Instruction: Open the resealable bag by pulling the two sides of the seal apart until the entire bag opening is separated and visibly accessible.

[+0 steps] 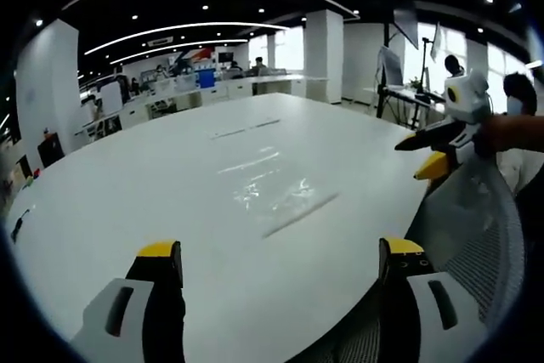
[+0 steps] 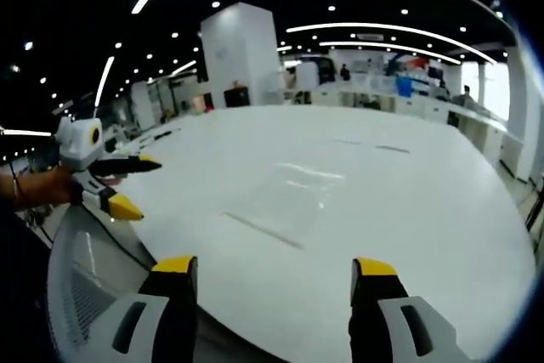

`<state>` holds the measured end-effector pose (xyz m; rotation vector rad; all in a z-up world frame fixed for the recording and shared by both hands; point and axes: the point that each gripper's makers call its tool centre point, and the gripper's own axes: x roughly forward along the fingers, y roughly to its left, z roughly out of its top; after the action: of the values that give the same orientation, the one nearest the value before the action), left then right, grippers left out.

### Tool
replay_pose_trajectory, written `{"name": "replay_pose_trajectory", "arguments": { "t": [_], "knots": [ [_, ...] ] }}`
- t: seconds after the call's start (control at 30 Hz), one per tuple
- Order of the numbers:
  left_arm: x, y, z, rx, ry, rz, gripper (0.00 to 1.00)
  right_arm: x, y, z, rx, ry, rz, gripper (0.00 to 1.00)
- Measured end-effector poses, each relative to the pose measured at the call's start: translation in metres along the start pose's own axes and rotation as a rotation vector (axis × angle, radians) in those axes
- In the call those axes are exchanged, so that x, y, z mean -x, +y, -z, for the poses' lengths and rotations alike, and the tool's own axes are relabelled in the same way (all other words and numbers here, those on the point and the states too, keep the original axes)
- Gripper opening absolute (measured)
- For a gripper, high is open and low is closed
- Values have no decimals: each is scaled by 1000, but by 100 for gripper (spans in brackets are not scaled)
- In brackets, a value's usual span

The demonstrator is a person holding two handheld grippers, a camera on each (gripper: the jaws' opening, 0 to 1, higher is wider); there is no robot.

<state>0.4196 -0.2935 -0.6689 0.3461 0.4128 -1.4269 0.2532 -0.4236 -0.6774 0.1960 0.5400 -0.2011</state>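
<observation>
A clear resealable bag (image 1: 276,186) lies flat on the white table (image 1: 153,176), its seal strip (image 1: 299,214) on the near side. My left gripper (image 1: 280,252) is open, low over the table's near edge and short of the bag, holding nothing. My right gripper (image 1: 416,157) comes in from the right, open and off the table's edge. In the right gripper view the same bag (image 2: 297,193) rests beyond my open right gripper (image 2: 276,268), with its seal strip (image 2: 263,229) nearest. The left gripper (image 2: 140,186) hovers open at the left, held by a hand.
A grey mesh chair back (image 1: 476,235) stands against the table's near edge, between the two grippers (image 2: 85,282). Faint marks (image 1: 246,129) lie farther back on the table. Desks, monitors and white pillars (image 1: 323,53) fill the office beyond.
</observation>
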Motion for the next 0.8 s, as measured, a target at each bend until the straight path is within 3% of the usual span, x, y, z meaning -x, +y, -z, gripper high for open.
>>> {"name": "replay_pose_trajectory", "arguments": {
  "t": [0.8],
  "knots": [
    [-3,-1,1,-2,7,-2,93,1,1,-2,-13,-16,-9,72]
  ]
}}
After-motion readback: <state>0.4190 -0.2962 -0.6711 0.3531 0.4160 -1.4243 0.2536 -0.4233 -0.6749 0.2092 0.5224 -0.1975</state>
